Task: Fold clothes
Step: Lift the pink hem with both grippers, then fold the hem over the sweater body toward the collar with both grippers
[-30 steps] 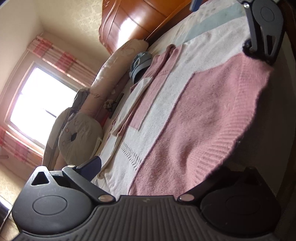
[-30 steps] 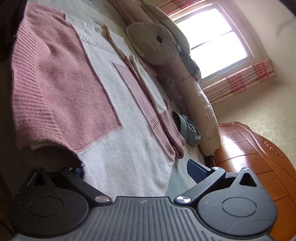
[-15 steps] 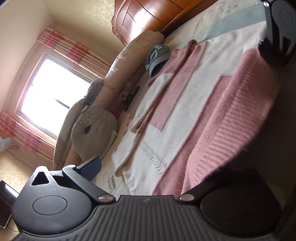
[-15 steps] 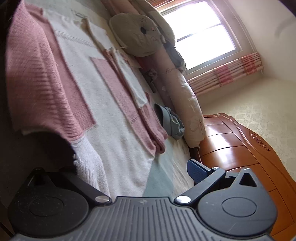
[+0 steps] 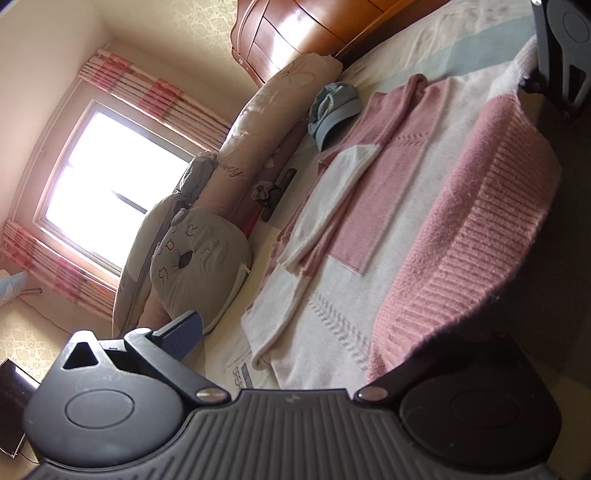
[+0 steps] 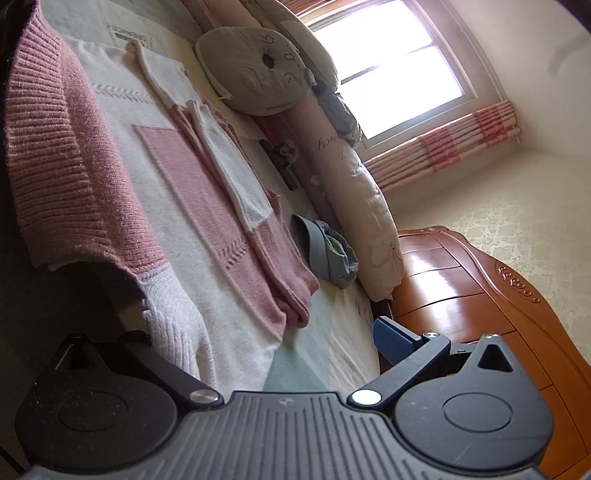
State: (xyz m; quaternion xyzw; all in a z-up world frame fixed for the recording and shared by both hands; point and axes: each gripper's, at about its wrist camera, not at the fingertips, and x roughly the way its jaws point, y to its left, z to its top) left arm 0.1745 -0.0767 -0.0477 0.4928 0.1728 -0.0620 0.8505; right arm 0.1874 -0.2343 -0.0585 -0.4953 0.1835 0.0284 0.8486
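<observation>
**Left wrist view.** Across the bed (image 5: 461,33), from 7 o'clock to 1 o'clock, lies the sweater (image 5: 369,206), pink and cream, with both sleeves folded over its middle. Its ribbed pink hem (image 5: 491,206) is raised off the bed at 3 o'clock, with shadow beneath. The left gripper (image 5: 310,336) stands spread. Its blue-padded finger (image 5: 181,334) at 8 o'clock is clear of the cloth, and the other finger at 5 o'clock is hidden under the hem. The right gripper (image 5: 550,74) meets the far hem corner at 1 o'clock, and its jaws cannot be made out from here. A blue cap (image 5: 332,107) rests just beside the sweater's shoulder at 12 o'clock. A long bolster (image 5: 266,140) and a grey cat cushion (image 5: 195,254) line the far side of the bed. A wooden headboard (image 5: 295,29) stands at 12 o'clock and a bright window (image 5: 107,184) at 9 o'clock.

**Right wrist view.** The sweater runs from 11 o'clock to 6 o'clock, with the lifted hem at 9 o'clock. The right gripper (image 6: 266,332) is likewise spread. One blue pad (image 6: 391,343) sits free at 4 o'clock above the bed, and the other finger at 8 o'clock is covered by the cream ribbed corner (image 6: 177,332) of the hem. The cap lies at centre, with the bolster beyond it and the headboard at 4 o'clock.
</observation>
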